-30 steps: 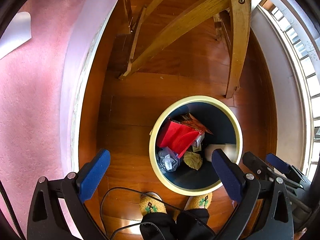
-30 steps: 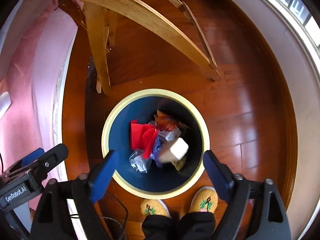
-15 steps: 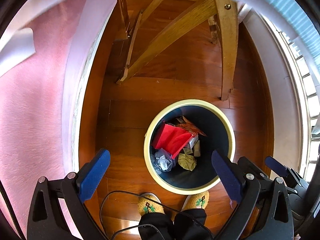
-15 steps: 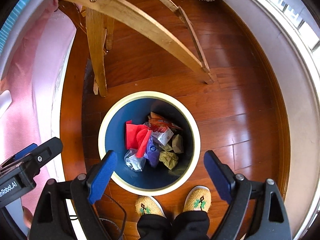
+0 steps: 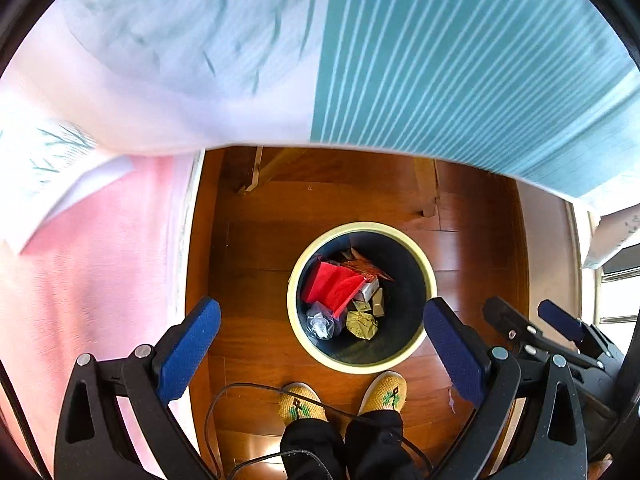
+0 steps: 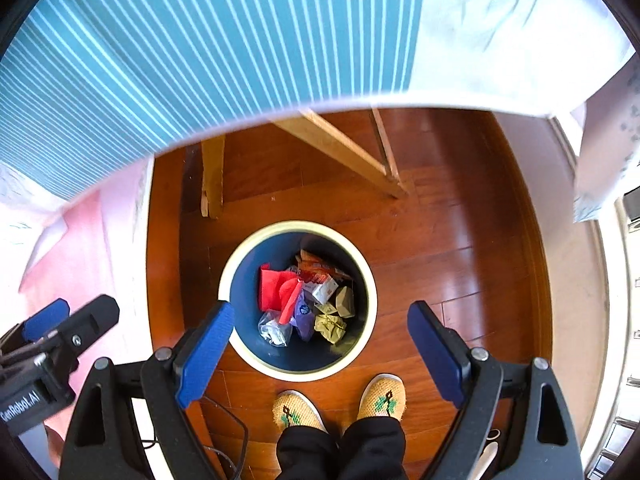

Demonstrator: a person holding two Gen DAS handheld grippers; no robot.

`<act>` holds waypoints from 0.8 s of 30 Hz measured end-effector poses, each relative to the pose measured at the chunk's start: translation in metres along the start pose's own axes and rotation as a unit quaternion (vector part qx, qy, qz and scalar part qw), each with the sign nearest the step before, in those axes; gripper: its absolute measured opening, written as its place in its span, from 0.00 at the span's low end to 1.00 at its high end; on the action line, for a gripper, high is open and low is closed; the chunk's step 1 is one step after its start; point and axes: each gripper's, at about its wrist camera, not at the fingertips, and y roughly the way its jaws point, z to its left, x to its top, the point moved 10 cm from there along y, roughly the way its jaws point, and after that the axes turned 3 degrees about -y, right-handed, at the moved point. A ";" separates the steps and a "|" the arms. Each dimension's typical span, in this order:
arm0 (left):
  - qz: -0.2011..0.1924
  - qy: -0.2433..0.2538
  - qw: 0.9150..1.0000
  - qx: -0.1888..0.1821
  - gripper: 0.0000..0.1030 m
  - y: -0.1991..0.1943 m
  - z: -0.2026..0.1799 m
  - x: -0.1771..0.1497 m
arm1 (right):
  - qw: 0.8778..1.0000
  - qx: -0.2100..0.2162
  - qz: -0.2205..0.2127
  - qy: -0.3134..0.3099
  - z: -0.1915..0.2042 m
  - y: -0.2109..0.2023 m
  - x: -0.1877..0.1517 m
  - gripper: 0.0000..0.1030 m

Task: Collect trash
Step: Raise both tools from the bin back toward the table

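Above the striped tablecloth's (image 6: 200, 52) edge and wooden floor (image 6: 432, 240), we hold the left gripper (image 5: 320, 350) and right gripper (image 6: 320, 344) spread wide and empty over the cream-rimmed bin (image 6: 240, 344), its trash (image 6: 316, 304) heaped inside.

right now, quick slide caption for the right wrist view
Open right gripper above a cream-rimmed blue trash bin of wrappers and red paper, beside yellow slippers on wood floor.
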 end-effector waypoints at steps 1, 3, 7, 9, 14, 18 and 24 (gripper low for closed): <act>0.000 0.001 1.000 0.000 0.98 -0.006 -0.001 0.001 | 1.000 0.000 -0.002 0.000 0.001 -0.007 0.002 0.87; -0.003 0.001 1.000 -0.003 0.98 -0.022 -0.003 0.004 | 1.000 0.002 -0.008 0.003 0.002 -0.025 0.005 0.87; -0.017 0.011 1.000 -0.006 0.98 -0.060 -0.009 0.017 | 1.000 0.003 -0.020 0.004 0.004 -0.059 0.012 0.87; -0.026 0.018 0.999 -0.006 0.98 -0.079 -0.012 0.023 | 1.000 0.002 -0.026 0.003 0.004 -0.078 0.016 0.87; -0.049 0.029 0.998 -0.010 0.98 -0.132 -0.019 0.038 | 0.999 -0.003 -0.048 -0.001 0.004 -0.128 0.025 0.87; -0.067 0.037 0.997 -0.018 0.98 -0.177 -0.024 0.045 | 0.997 -0.011 -0.073 -0.006 0.003 -0.171 0.033 0.87; -0.087 0.042 0.995 -0.031 0.98 -0.236 -0.027 0.051 | 0.994 -0.010 -0.113 -0.007 0.008 -0.231 0.044 0.87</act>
